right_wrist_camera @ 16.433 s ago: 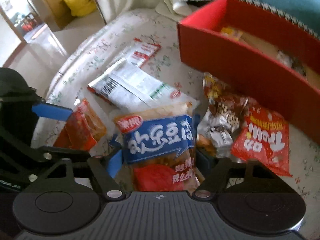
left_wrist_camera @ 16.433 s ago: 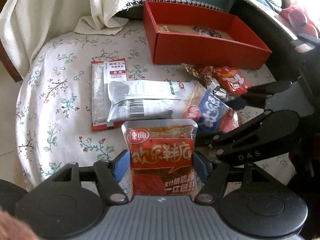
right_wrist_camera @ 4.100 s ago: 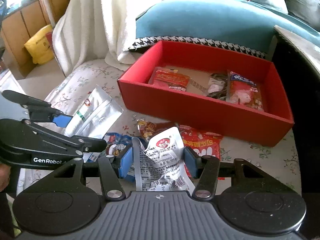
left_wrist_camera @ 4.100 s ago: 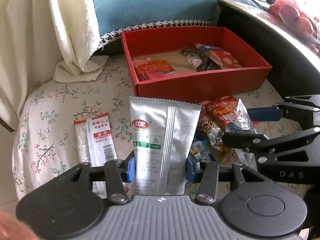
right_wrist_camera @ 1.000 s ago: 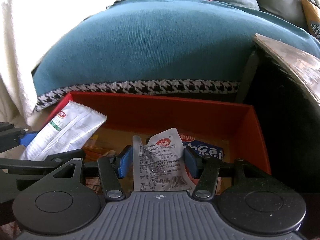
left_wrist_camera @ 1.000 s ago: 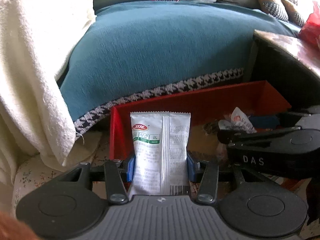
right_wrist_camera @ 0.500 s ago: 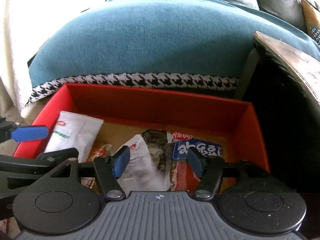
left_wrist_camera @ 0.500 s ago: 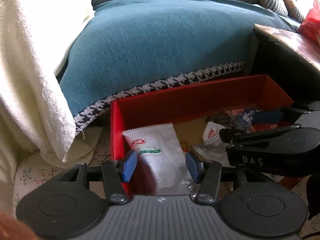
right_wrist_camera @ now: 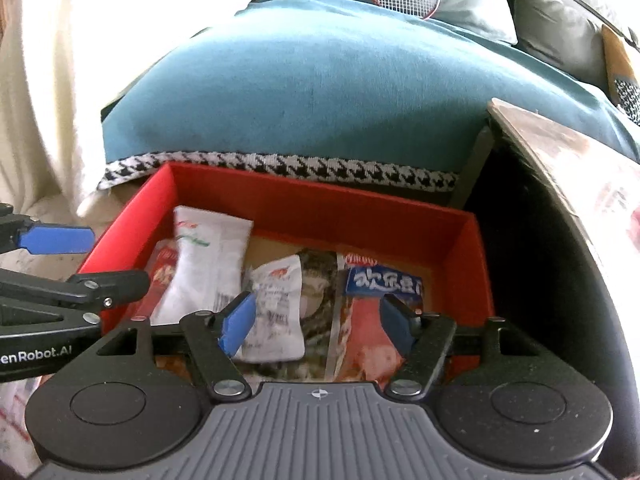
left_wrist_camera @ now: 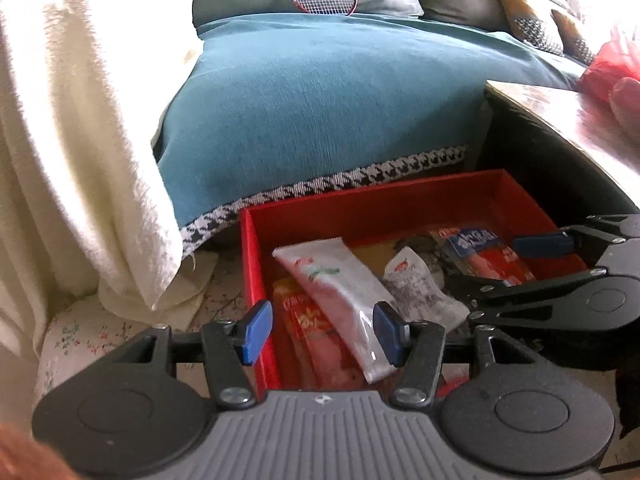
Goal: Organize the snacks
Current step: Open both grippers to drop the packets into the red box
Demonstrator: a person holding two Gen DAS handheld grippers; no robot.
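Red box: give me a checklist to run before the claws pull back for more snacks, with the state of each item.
1. Left claw open and holding nothing: ok, its blue pads stand apart.
2. Right claw open and holding nothing: ok.
3. Long white packet inside the red box: ok, it lies at the left end, partly over a red packet.
4. Small crinkled white packet inside the box: ok, it lies near the middle.
5. Blue-labelled packet inside the box: ok, at the right end.
6. Snacks left outside the box: cannot tell, neither view shows the cloth in front of the box.
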